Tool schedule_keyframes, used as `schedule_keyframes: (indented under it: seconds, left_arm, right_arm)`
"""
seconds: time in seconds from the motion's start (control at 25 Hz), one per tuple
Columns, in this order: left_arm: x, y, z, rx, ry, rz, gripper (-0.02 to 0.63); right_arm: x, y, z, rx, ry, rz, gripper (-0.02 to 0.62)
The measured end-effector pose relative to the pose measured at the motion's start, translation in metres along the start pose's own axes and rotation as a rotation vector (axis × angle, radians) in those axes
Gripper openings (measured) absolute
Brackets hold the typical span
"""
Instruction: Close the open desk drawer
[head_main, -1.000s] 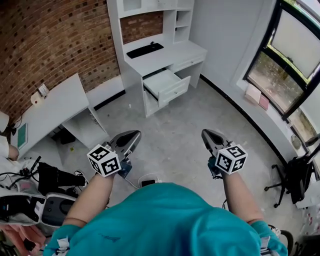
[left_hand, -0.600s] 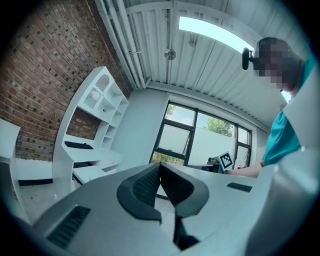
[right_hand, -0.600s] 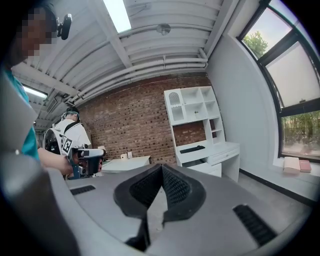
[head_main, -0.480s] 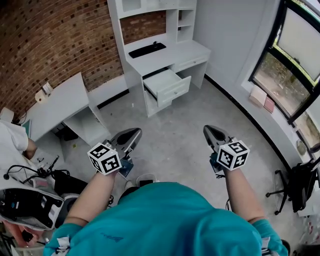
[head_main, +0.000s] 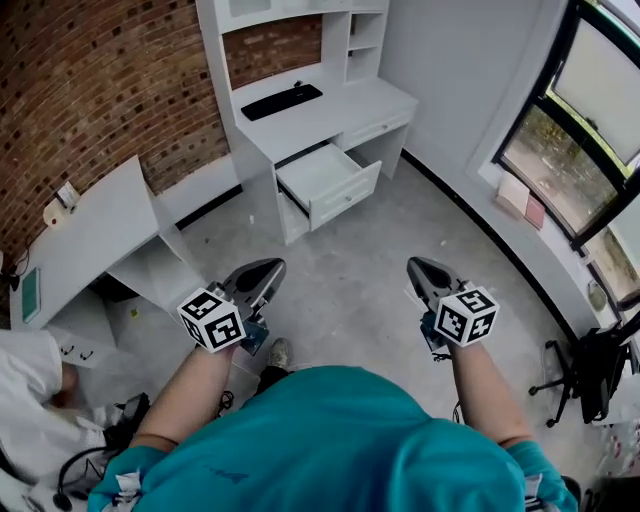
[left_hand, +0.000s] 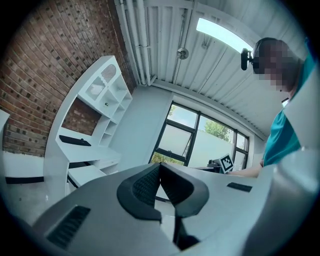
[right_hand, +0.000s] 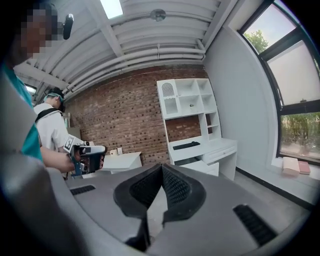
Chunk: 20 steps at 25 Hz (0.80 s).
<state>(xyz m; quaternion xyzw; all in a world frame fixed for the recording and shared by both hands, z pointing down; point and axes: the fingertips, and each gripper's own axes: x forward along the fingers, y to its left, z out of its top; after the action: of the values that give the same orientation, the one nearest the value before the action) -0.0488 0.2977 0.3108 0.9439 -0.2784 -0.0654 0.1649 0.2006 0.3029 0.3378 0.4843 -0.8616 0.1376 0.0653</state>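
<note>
Head view: the open drawer (head_main: 325, 185) juts from the desk (head_main: 345, 112), far from the left gripper (head_main: 270, 267) and right gripper (head_main: 414, 267), both pinched together, empty. Rigid, probably light; push its flat front.

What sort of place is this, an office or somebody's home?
Probably a study or small office room, perhaps a staged one: a white desk with shelves above and a black keyboard on it, its drawer pulled open, stands against a brick wall, with a large window alongside.

White desk (head_main: 352, 106), black keyboard (head_main: 281, 101) lying flat on its top
</note>
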Motion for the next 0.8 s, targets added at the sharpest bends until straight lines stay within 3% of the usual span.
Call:
schedule_keyframes:
  seconds: [0.32, 0.48, 0.8]
  left_arm:
    - [0.038, 0.147, 0.048, -0.010, 0.066, -0.066, 0.014]
    - [0.042, 0.205, 0.078, 0.008, 0.059, -0.068, 0.014]
    - [0.065, 0.273, 0.098, -0.003, 0.065, -0.062, 0.014]
  right_arm:
    - [0.139, -0.020, 0.046, 0.028, -0.044, -0.060, 0.021]
    - [0.195, -0.034, 0.068, 0.045, -0.063, -0.084, 0.021]
    - [0.260, -0.068, 0.086, 0.033, -0.051, -0.106, 0.023]
